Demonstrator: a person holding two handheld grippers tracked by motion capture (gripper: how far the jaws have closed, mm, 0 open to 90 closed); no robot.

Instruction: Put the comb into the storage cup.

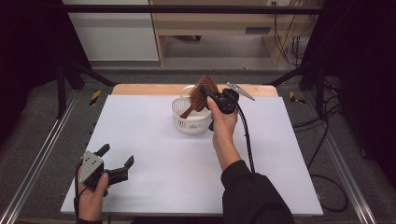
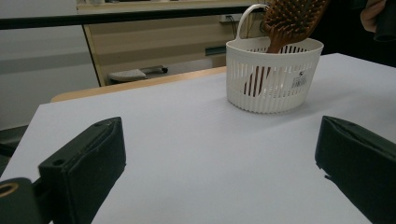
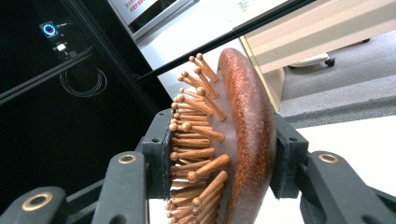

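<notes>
Right gripper jaws clamped across brush head, bristles against one pad (firm hold for lowering). Brush tilted, handle down inside basket at table's far middle. Left gripper rests near edge, jaws spread, holding nothing, well apart, out of way.

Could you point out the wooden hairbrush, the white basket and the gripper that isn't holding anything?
hairbrush (image 3: 245,135): right gripper view, smooth wooden back of its head.
white basket (image 2: 273,88): left gripper view, slatted front wall.
left gripper (image 1: 116,156): high view, midway between its open fingers.
</notes>
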